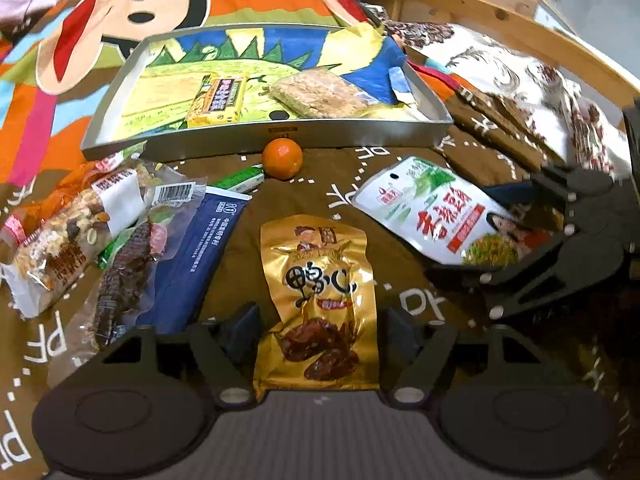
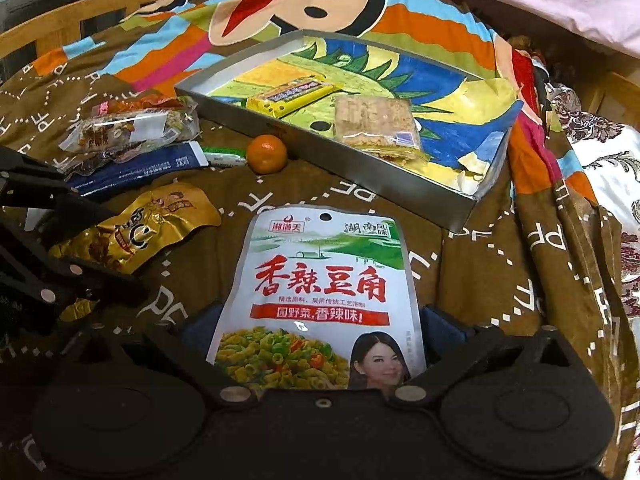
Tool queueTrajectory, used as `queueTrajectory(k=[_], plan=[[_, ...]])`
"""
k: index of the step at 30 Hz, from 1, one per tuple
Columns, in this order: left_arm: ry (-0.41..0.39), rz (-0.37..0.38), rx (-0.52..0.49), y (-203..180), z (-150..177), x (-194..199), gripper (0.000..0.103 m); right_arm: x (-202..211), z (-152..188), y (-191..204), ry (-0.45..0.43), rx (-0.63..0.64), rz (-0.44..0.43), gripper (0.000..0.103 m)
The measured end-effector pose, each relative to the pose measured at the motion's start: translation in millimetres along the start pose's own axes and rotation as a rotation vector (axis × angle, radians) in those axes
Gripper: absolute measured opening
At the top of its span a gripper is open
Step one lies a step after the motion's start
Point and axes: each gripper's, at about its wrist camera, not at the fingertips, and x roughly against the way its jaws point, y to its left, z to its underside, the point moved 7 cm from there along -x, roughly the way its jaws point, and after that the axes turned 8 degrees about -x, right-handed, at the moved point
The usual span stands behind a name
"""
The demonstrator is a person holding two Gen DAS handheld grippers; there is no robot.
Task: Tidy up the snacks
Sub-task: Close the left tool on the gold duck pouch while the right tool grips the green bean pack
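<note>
A shallow silver tray (image 1: 360, 132) (image 2: 408, 196) lies on the brown bedspread, holding a yellow snack bar (image 1: 218, 98) (image 2: 288, 96) and a clear-wrapped crispy cake (image 1: 320, 94) (image 2: 374, 126). My left gripper (image 1: 318, 330) is open, its fingers on either side of a gold snack pouch (image 1: 320, 280) (image 2: 136, 232). My right gripper (image 2: 316, 330) is open around a white and green pouch of spicy beans (image 2: 320, 292) (image 1: 436, 208). A small orange (image 1: 282, 158) (image 2: 266, 154) sits against the tray's front wall.
A pile of loose snacks lies at the left: a nut bar (image 1: 68, 232) (image 2: 132, 128), a dark vacuum-packed snack (image 1: 120, 276), a navy packet (image 1: 192, 256) (image 2: 140, 168) and a green and white stick (image 1: 240, 180) (image 2: 224, 156). A wooden bed frame (image 1: 520, 28) borders the far side.
</note>
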Motion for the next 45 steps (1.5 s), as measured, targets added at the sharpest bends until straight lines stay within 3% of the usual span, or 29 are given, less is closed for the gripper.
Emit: queueTrajectory(k=[11, 19, 33, 40, 45], plan=[[0.004, -0.025, -0.003, -1, -4, -10, 0.076, -7, 2, 3, -0.069, 0.012, 0.027, 0.102], [0.001, -0.066, -0.021, -4, -2, -6, 0.063, -3, 3, 9, -0.093, 0.010, 0.073, 0.097], [0.008, -0.116, -0.044, -16, 0, 4, 0.054, 9, 6, 14, -0.094, 0.039, 0.102, 0.095], [0.021, -0.111, -0.024, -20, 7, 15, 0.053, 20, 7, 14, -0.086, 0.021, 0.086, 0.088], [0.034, -0.115, -0.010, -20, 11, 23, 0.053, 26, 10, 15, -0.082, 0.011, 0.080, 0.089]])
